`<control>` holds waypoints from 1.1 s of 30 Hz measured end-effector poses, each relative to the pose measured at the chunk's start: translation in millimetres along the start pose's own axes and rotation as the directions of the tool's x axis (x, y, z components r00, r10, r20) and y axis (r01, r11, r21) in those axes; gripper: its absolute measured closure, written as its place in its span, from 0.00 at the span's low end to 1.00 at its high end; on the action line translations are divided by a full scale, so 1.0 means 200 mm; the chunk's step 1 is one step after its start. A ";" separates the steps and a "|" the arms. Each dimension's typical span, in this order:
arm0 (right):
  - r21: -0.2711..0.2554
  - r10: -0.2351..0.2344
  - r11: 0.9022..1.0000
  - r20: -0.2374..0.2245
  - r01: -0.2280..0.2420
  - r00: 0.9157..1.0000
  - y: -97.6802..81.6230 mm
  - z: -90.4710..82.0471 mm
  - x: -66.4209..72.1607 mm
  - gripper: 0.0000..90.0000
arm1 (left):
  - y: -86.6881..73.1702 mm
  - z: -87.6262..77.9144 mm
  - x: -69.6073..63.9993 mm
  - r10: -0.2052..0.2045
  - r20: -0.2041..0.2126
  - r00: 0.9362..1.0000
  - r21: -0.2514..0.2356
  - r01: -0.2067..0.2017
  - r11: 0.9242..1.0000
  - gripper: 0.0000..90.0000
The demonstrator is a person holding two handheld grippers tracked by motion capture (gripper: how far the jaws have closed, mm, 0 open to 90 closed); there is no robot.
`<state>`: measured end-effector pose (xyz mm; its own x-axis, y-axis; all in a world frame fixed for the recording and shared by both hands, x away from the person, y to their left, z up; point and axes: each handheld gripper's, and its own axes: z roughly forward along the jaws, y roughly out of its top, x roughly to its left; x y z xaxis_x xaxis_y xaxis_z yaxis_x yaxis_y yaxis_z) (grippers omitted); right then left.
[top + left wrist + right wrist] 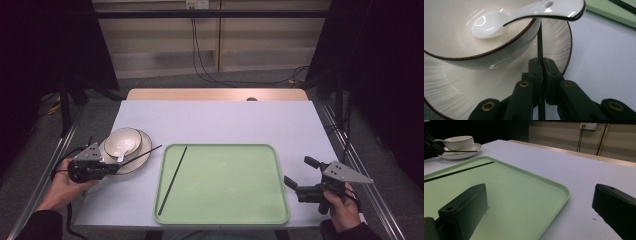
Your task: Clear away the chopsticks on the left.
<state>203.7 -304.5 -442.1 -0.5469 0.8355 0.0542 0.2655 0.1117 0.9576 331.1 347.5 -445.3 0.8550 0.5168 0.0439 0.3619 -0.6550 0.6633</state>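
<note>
Black, thin chopstick [540, 40] pinched in left tool [542, 66].

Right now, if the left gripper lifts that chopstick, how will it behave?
Probably stiff: the chopstick runs straight from the left gripper, over the plate. It looks thin and smooth, and it's pinched near one end, so it may pivot or slip. If it swings, it could knock the spoon.
</note>
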 end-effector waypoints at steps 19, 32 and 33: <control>0.004 0.002 1.000 -0.009 -0.002 1.000 0.00 0.00 0.00 0.00 | 0.02 -0.10 -0.06 -0.140 0.034 0.990 -0.081 0.142 0.987 0.96; -0.002 0.007 1.000 -0.018 -0.007 1.000 0.00 0.00 0.00 0.00 | 0.06 -0.14 -0.26 -0.209 0.020 0.978 -0.165 0.210 0.964 0.96; -0.004 0.001 1.000 -0.015 -0.001 1.000 0.00 0.00 0.00 0.00 | 0.06 -0.14 -0.28 -0.210 0.033 0.977 -0.173 0.212 0.962 0.96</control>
<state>202.9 -304.4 -441.5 -0.5586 0.8273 0.0597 0.2628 0.1083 0.9588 278.3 326.1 -418.1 0.7719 0.6241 -0.1208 0.4649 -0.4247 0.7768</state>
